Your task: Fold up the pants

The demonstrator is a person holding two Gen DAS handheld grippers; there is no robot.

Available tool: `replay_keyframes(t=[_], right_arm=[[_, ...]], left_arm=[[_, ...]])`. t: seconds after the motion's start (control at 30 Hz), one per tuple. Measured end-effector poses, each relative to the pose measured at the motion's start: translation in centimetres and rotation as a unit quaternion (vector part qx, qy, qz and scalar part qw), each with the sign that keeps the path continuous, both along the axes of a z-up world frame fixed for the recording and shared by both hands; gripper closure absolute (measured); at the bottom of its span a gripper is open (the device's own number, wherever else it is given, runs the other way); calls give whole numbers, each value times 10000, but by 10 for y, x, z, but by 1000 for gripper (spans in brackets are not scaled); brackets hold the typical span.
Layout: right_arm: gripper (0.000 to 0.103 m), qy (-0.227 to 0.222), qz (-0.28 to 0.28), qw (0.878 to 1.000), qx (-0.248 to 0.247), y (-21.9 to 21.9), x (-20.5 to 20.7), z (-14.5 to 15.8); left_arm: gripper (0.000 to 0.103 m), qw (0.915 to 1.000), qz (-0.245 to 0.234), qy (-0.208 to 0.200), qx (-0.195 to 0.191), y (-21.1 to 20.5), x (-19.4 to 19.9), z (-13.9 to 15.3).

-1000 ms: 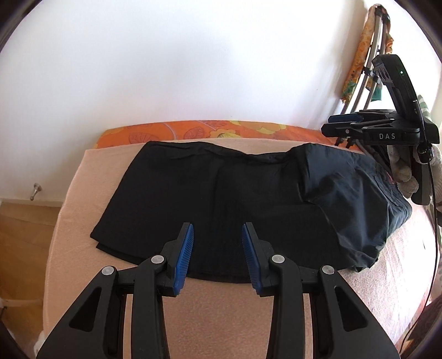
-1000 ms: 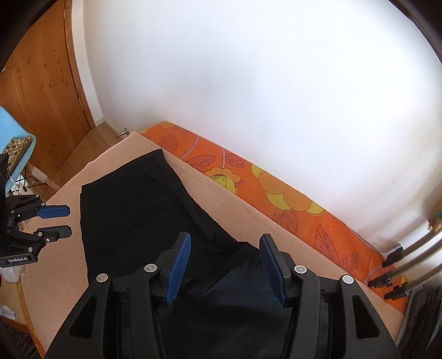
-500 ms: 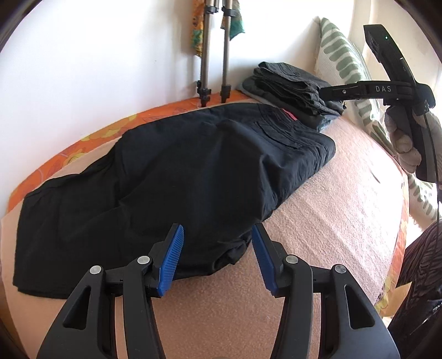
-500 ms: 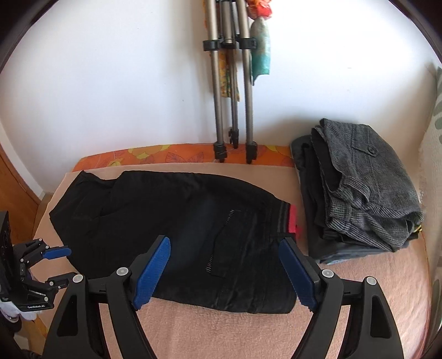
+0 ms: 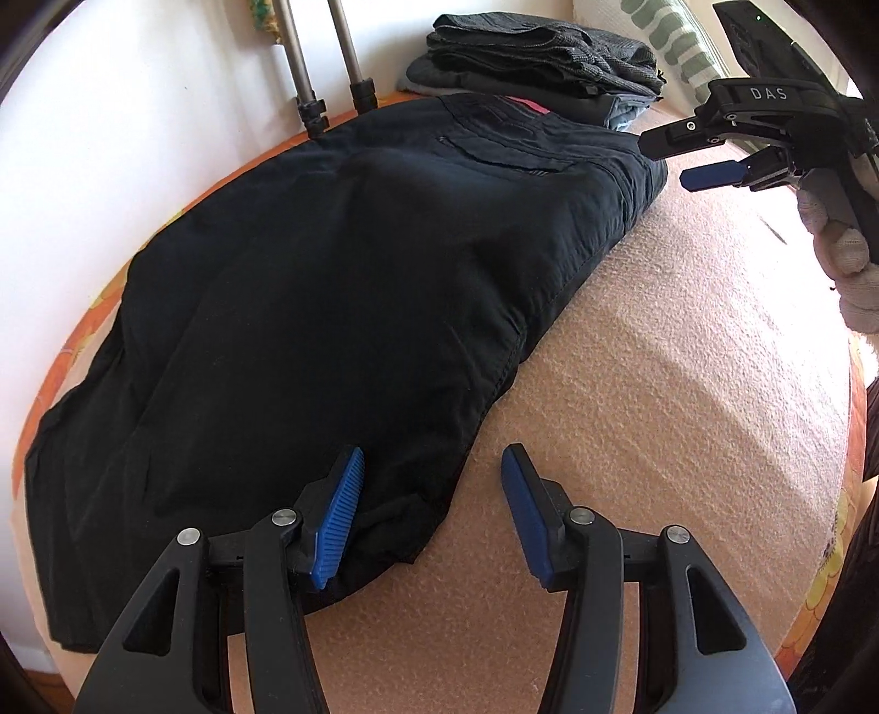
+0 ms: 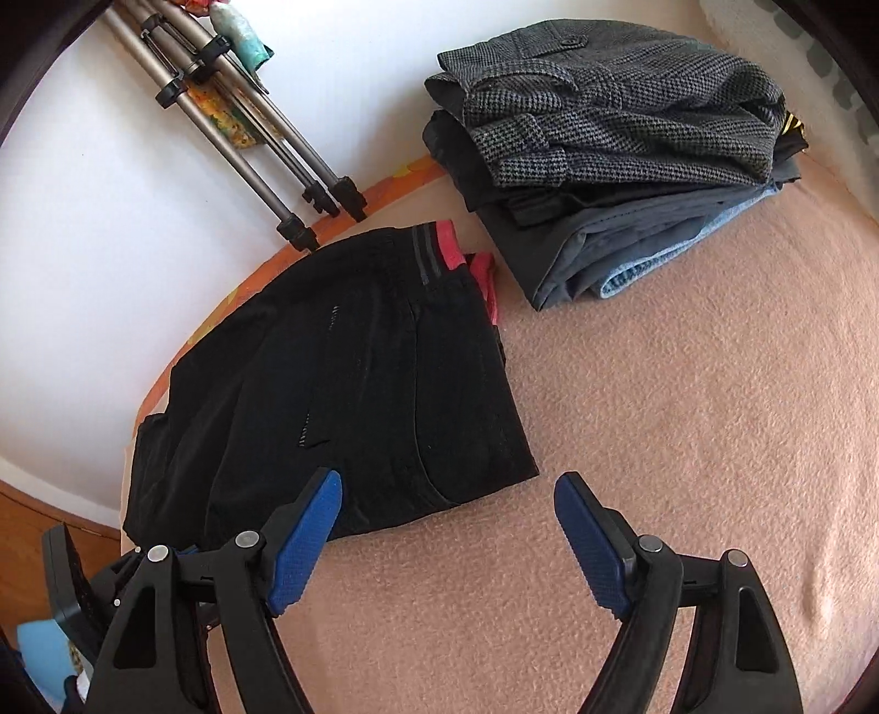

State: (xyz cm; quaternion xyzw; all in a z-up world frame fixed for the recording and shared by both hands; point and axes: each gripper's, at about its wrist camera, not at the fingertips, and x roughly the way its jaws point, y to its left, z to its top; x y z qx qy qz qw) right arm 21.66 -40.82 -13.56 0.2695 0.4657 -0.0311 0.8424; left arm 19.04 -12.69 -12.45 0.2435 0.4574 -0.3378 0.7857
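Black pants (image 5: 307, 285) lie folded on the peach blanket, waistband with a red inner lining (image 6: 483, 274) toward the clothes stack. My left gripper (image 5: 434, 494) is open and empty, low over the near edge of the pants, its left finger above the fabric. My right gripper (image 6: 448, 527) is open and empty, hovering above the pants' near corner and the blanket. The right gripper also shows in the left wrist view (image 5: 708, 156), open, beside the waistband end.
A stack of folded grey and dark clothes (image 6: 604, 137) lies on the blanket (image 6: 686, 412) beyond the waistband. Tripod legs (image 6: 263, 148) lean against the white wall. A green-striped pillow (image 5: 676, 38) sits at the far end. Wooden floor (image 6: 33, 527) lies past the bed's edge.
Both grippers have swung right and dropped lower toward the pants. The left gripper has opened wider. The right gripper now hangs near the waistband end.
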Motion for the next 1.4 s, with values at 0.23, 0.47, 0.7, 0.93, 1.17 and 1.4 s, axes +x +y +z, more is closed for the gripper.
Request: replay_keyframes(t=[0.23, 0.47, 0.7, 0.93, 1.17, 1.4], right_arm=[[20, -252, -601, 9961, 600, -1, 5, -20], [69, -493, -1259, 9869, 885, -9, 13, -30], [93, -995, -1102, 9869, 630, 1, 3, -2], [95, -1318, -1042, 9848, -449, 9, -43, 40], [87, -605, -880, 9896, -965, -2, -40, 10], [56, -767, -839, 9773, -1787, -3, -61, 39]], left_arm=[[72, 9994, -32, 117, -336, 8, 10, -1], [92, 9987, -32, 67, -496, 13, 10, -1], [96, 9976, -63, 129, -670, 20, 5, 7], [96, 9960, -395, 228, -769, -1, -23, 11], [83, 9943, -78, 374, -1000, 15, -21, 21], [67, 9869, 886, 70, -1344, 97, -10, 55]])
